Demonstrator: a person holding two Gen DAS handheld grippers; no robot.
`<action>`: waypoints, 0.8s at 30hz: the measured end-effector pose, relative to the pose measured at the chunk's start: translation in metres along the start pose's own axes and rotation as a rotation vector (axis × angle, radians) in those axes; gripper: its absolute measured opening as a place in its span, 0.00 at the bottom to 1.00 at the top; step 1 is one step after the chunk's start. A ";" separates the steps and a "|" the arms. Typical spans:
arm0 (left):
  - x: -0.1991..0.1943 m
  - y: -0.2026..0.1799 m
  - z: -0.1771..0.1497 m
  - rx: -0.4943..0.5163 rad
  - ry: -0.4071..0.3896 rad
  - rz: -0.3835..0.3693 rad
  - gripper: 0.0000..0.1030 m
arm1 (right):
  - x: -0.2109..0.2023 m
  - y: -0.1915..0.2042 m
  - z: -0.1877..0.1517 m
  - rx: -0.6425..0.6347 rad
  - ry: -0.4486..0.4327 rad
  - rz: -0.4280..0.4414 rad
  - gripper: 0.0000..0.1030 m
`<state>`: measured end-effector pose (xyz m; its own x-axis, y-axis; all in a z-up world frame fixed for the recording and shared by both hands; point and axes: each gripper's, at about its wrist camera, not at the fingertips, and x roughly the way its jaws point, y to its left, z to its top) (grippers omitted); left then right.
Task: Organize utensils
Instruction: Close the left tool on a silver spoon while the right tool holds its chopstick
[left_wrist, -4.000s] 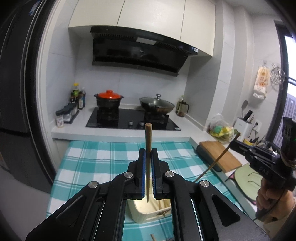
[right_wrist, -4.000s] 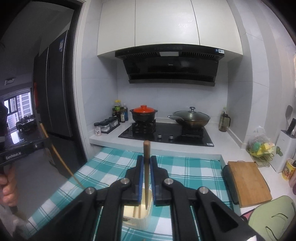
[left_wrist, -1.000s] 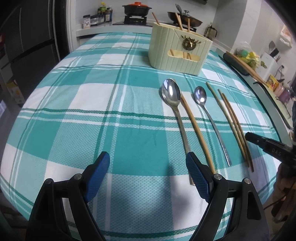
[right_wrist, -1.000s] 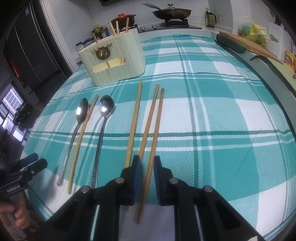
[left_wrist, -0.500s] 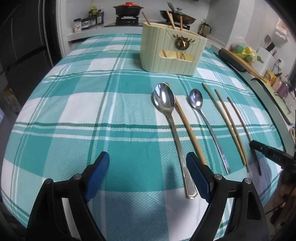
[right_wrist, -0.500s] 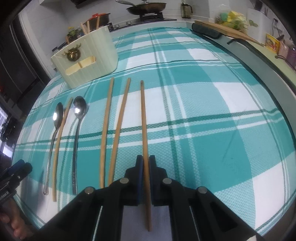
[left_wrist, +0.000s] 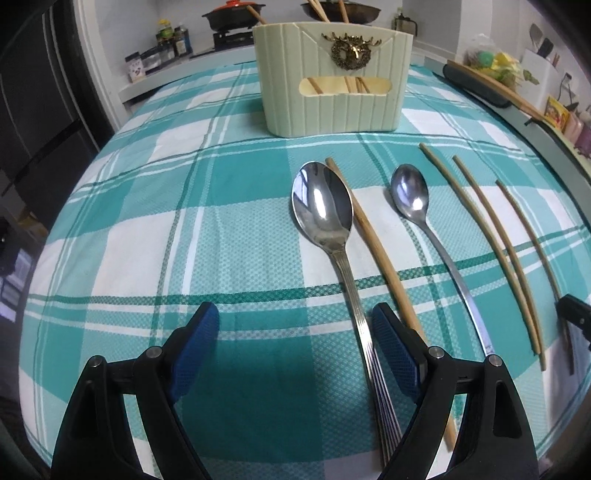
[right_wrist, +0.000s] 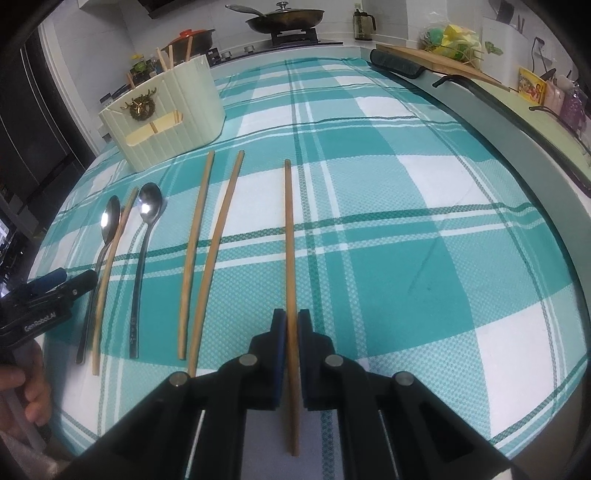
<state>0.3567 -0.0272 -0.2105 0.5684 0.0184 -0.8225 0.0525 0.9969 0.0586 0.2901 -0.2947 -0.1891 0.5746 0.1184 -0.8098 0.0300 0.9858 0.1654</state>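
Bamboo chopstick sits pinched in the right tongs; lift level. Left tongs gape over the large spoon.

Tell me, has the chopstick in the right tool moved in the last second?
Yes. The chopstick now lies farther right of the chopstick pair, shifted away from them.

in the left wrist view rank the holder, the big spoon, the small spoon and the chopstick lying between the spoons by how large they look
1. Utensil holder, despite being farthest.
2. Big spoon.
3. Chopstick and small spoon: similar length, too close to rank.
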 end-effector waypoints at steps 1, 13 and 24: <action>0.001 0.002 0.000 -0.007 -0.005 -0.004 0.87 | 0.000 0.000 0.000 -0.003 0.002 0.003 0.07; 0.005 0.019 0.007 0.043 0.050 -0.002 0.92 | 0.008 -0.001 0.018 -0.100 0.131 0.061 0.17; 0.020 -0.008 0.041 0.179 0.094 -0.036 0.76 | 0.032 0.011 0.056 -0.221 0.228 0.017 0.17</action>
<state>0.4015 -0.0377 -0.2042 0.4848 -0.0017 -0.8746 0.2215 0.9676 0.1209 0.3547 -0.2864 -0.1815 0.3743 0.1346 -0.9175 -0.1709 0.9825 0.0744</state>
